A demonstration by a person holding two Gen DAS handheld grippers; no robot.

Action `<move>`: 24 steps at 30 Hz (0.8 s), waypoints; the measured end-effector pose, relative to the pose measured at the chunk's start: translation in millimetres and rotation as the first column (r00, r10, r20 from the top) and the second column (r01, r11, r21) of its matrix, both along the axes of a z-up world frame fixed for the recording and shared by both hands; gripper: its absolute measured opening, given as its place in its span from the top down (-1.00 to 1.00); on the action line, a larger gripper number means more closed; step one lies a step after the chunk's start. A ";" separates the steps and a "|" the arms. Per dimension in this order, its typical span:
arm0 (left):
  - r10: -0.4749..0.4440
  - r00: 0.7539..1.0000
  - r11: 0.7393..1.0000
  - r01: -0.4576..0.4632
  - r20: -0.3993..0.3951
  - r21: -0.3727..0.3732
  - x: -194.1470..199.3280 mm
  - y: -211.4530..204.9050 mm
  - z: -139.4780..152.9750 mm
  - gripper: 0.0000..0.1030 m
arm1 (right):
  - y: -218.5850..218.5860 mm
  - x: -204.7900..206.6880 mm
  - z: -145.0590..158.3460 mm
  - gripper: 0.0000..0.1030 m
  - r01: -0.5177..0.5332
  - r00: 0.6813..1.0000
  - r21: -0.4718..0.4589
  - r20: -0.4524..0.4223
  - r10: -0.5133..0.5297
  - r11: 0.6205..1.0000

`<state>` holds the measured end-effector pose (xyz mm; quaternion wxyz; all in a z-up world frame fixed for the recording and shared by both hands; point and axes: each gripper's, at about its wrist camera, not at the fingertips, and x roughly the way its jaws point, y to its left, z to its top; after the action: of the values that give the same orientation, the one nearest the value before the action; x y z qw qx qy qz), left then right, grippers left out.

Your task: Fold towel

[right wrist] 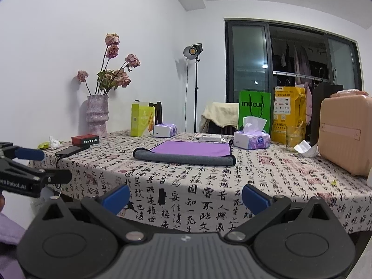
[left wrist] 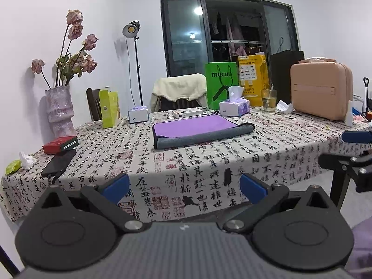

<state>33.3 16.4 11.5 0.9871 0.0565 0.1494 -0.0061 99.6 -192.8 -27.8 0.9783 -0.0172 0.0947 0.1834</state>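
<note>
A towel (left wrist: pixel 197 130), purple on top with a grey underside, lies folded flat on the table (left wrist: pixel 209 162), its grey fold rolled along the near edge. It also shows in the right wrist view (right wrist: pixel 186 152). My left gripper (left wrist: pixel 184 188) is open and empty, held off the table's near edge, well short of the towel. My right gripper (right wrist: pixel 186 198) is open and empty too, also in front of the table edge. The right gripper's blue finger (left wrist: pixel 355 137) shows at the right edge of the left wrist view; the left gripper's blue finger (right wrist: pixel 30 154) shows at the left edge of the right wrist view.
The table has a calligraphy-print cloth. A vase of dried roses (left wrist: pixel 59 111), a red box (left wrist: pixel 61 144) and a phone (left wrist: pixel 59 162) stand at the left. Tissue packs (left wrist: pixel 234 107), a green bag (left wrist: pixel 220 84), a glass (left wrist: pixel 269 101) and a peach case (left wrist: pixel 322 90) stand behind the towel.
</note>
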 end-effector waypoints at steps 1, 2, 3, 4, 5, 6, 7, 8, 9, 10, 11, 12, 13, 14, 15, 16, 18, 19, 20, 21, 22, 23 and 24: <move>0.009 1.000 1.000 -0.009 0.003 -0.002 4.3 2.6 1.2 -1.00 | 0.0 2.7 0.0 -1.00 -0.001 1.000 -0.004 0.003 0.001 1.000; 0.017 1.000 1.000 -0.017 0.009 -0.004 7.8 4.9 2.1 -1.00 | 0.1 6.5 -0.2 -1.00 -0.001 1.000 -0.007 0.003 0.001 1.000; 0.024 1.000 1.000 -0.024 0.016 -0.004 11.0 6.7 3.0 -1.00 | 0.1 10.8 -0.5 -1.00 0.001 1.000 -0.009 0.001 -0.001 1.000; 0.030 0.999 1.000 -0.029 0.024 -0.004 13.7 8.1 3.5 -1.00 | 0.2 15.7 -0.9 -1.00 0.003 1.000 -0.007 -0.002 -0.003 1.000; 0.037 0.999 0.999 -0.037 0.028 -0.001 17.4 10.0 3.9 -1.00 | -0.2 19.3 -1.3 -1.00 0.005 1.000 -0.003 -0.003 -0.005 1.000; 0.041 0.999 0.999 -0.041 0.030 0.002 20.6 11.4 4.1 -1.00 | 0.0 23.5 -1.3 -1.00 0.006 1.000 0.002 -0.006 -0.006 1.000; 0.044 0.998 0.999 -0.044 0.032 0.006 23.4 12.7 4.3 -1.00 | 0.3 27.9 -1.3 -1.00 0.009 1.000 0.005 -0.008 -0.008 1.000; 0.050 0.998 0.999 -0.051 0.033 0.011 26.8 14.4 4.4 -1.00 | -0.1 31.7 -1.5 -1.00 0.011 1.000 0.007 -0.008 -0.011 1.000; 0.055 0.998 0.998 -0.055 0.030 0.012 30.1 16.2 4.7 -1.00 | 0.1 35.4 -1.6 -1.00 0.011 1.000 0.008 -0.007 -0.011 1.000; 0.057 0.998 0.998 -0.057 0.026 0.011 33.8 17.9 5.0 -1.00 | 0.3 40.2 -1.6 -1.00 0.010 1.000 0.008 -0.006 -0.010 1.000; 0.059 0.998 0.998 -0.060 0.021 0.010 38.0 19.4 4.8 -1.00 | 0.2 44.9 -1.6 -1.00 0.010 1.000 0.006 -0.004 -0.010 1.000; 0.061 0.998 0.998 -0.061 0.018 0.010 41.6 20.7 4.4 -1.00 | 0.3 49.9 -2.2 -1.00 0.012 1.000 0.006 -0.001 -0.012 1.000; 0.062 0.998 0.998 -0.062 0.016 0.011 45.1 21.5 4.0 -1.00 | 0.3 55.3 -2.7 -1.00 0.014 1.000 0.006 0.001 -0.014 1.000; 0.064 0.998 0.998 -0.064 0.014 0.012 49.5 22.1 3.7 -1.00 | 0.6 60.9 -2.7 -1.00 0.019 1.000 0.007 0.002 -0.019 1.000; 0.065 0.998 0.998 -0.065 0.012 0.012 53.3 22.7 3.5 -1.00 | 0.7 66.8 -3.0 -1.00 0.025 1.000 0.008 0.003 -0.025 1.000; 0.065 0.998 0.998 -0.065 0.009 0.013 57.1 23.0 3.1 -1.00 | 0.7 72.0 -3.2 -1.00 0.028 1.000 0.008 0.005 -0.028 1.000; 0.064 0.998 0.998 -0.064 0.005 0.016 65.2 23.9 2.7 -1.00 | 0.6 82.7 -3.8 -1.00 0.034 0.999 0.009 0.016 -0.034 0.999; 0.064 0.998 0.998 -0.064 0.006 0.016 68.9 24.7 2.5 -1.00 | 0.3 87.9 -3.7 -1.00 0.035 0.999 0.007 0.022 -0.035 0.999; 0.066 0.998 0.998 -0.066 0.006 0.018 73.1 25.0 2.3 -1.00 | -0.5 92.9 -3.6 -1.00 0.031 0.999 0.005 0.031 -0.031 1.000; 0.068 0.998 0.998 -0.068 0.006 0.016 76.7 26.3 2.4 -1.00 | -1.7 97.6 -3.4 -1.00 0.024 0.999 0.002 0.040 -0.024 1.000; 0.069 0.998 0.998 -0.069 0.004 0.011 81.6 27.5 2.6 -1.00 | -2.4 103.0 -2.9 -1.00 0.018 0.999 -0.003 0.045 -0.018 1.000; 0.070 0.998 0.998 -0.070 0.001 0.003 85.5 28.7 2.8 -1.00 | -3.2 108.0 -2.7 -1.00 0.016 0.999 -0.008 0.049 -0.015 1.000; 0.068 0.998 0.998 -0.068 -0.002 -0.005 89.6 29.9 3.0 -1.00 | -3.0 111.4 -2.6 -1.00 0.015 0.998 -0.014 0.056 -0.014 1.000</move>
<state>122.9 46.3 14.5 0.9868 0.0489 0.1522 0.0272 211.0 -195.8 -30.3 0.9818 -0.0288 0.0689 0.1749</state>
